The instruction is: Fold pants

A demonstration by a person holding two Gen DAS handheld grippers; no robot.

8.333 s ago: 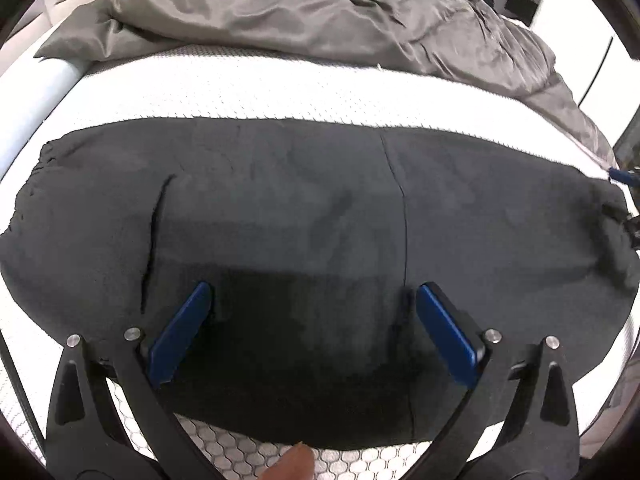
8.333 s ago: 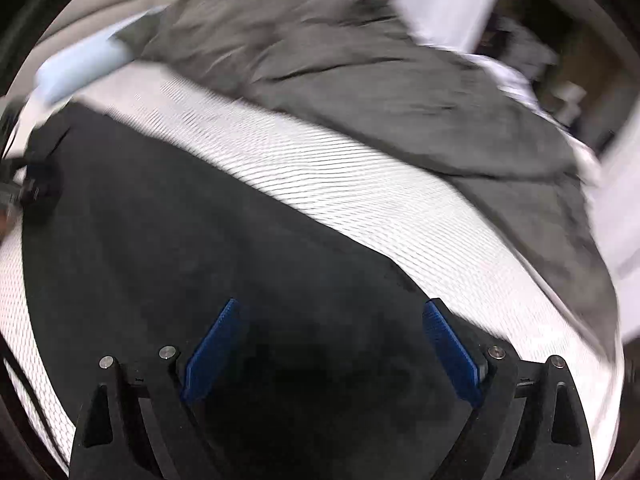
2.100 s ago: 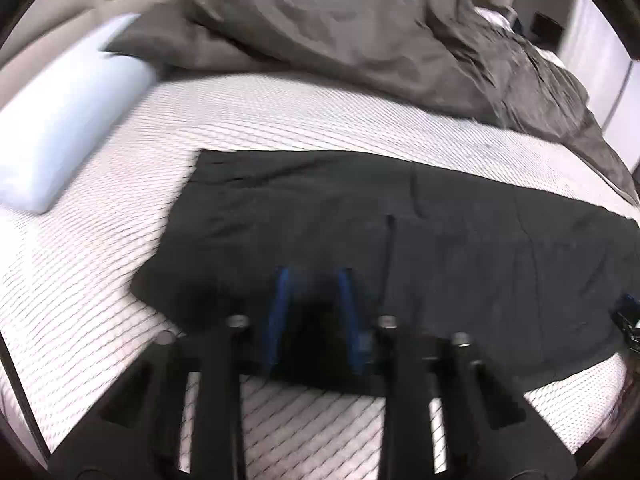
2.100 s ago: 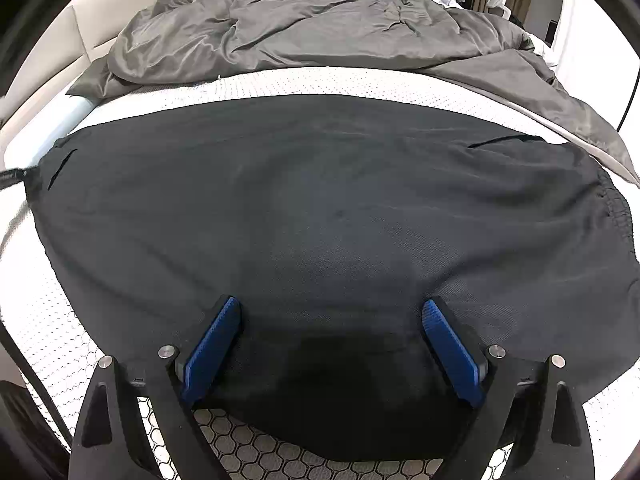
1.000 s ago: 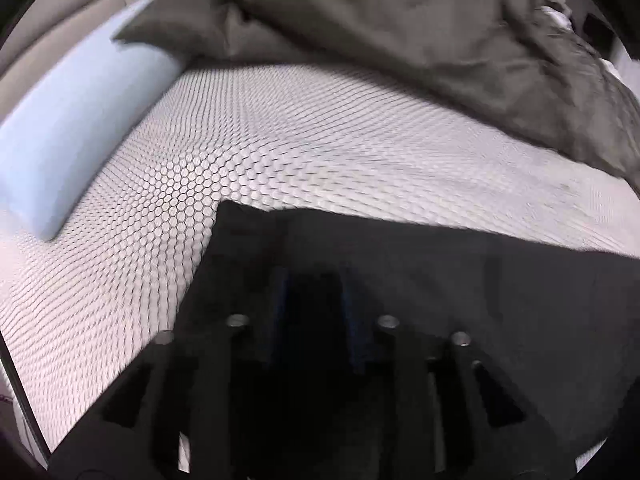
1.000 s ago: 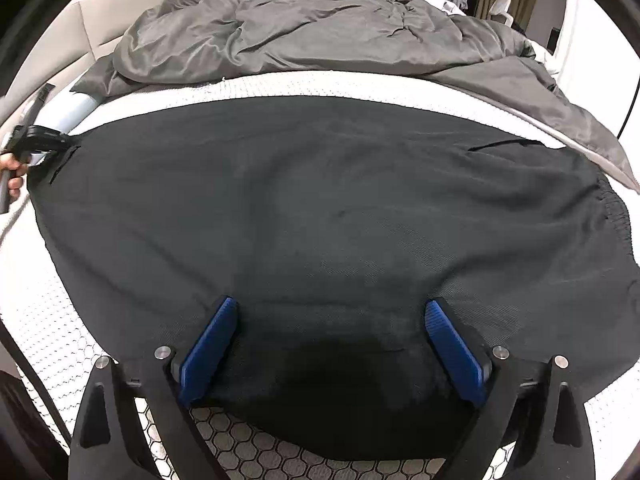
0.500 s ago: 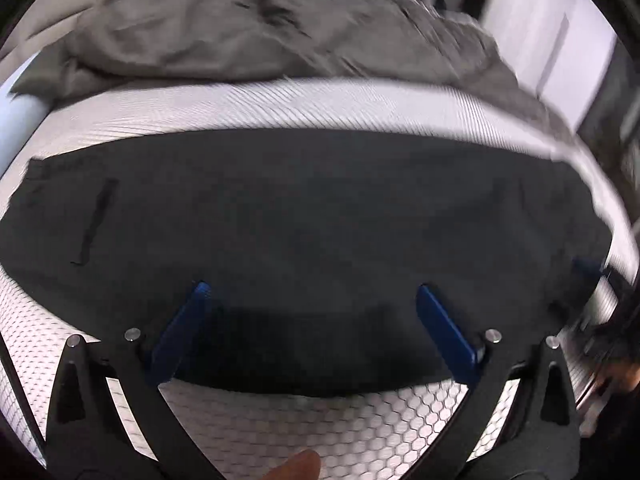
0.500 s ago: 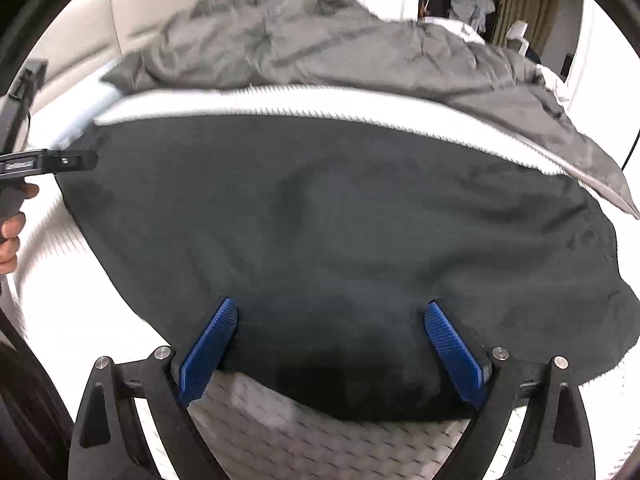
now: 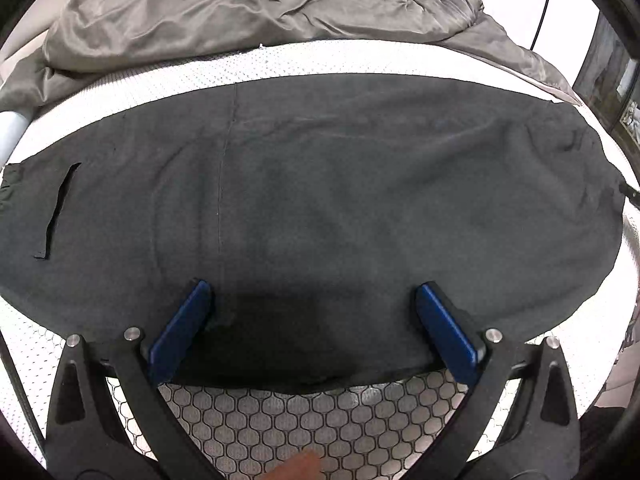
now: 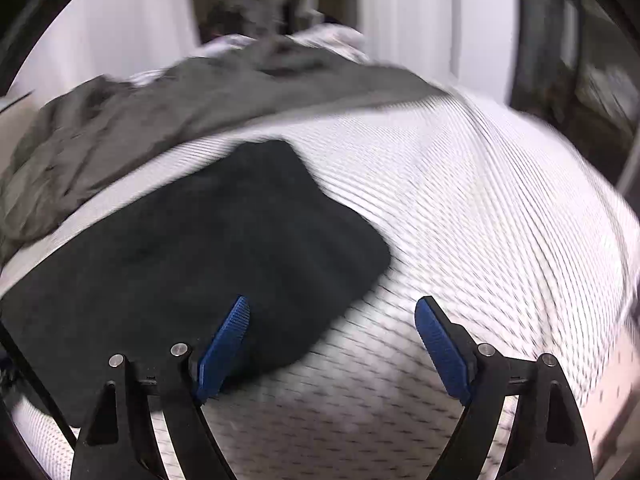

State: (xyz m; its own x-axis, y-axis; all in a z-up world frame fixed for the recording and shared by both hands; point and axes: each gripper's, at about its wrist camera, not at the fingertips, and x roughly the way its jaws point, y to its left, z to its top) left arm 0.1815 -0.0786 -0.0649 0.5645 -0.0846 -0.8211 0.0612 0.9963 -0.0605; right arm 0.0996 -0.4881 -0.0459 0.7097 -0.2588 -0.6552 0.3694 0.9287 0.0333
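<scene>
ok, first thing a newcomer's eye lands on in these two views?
The black pants, spread flat across the white honeycomb-patterned mattress and filling most of the left wrist view. Behind them a crumpled grey duvet is heaped along the far side. The left claw hangs wide open over the pants' near edge.

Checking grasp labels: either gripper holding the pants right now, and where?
Nothing held. Left gripper is open over the pants; right gripper is closing, with nothing pinched between its pads.

The right wrist view is smeared by motion blur; the pants (image 10: 192, 264) are cut off at nine o'clock, their seams lost.
</scene>
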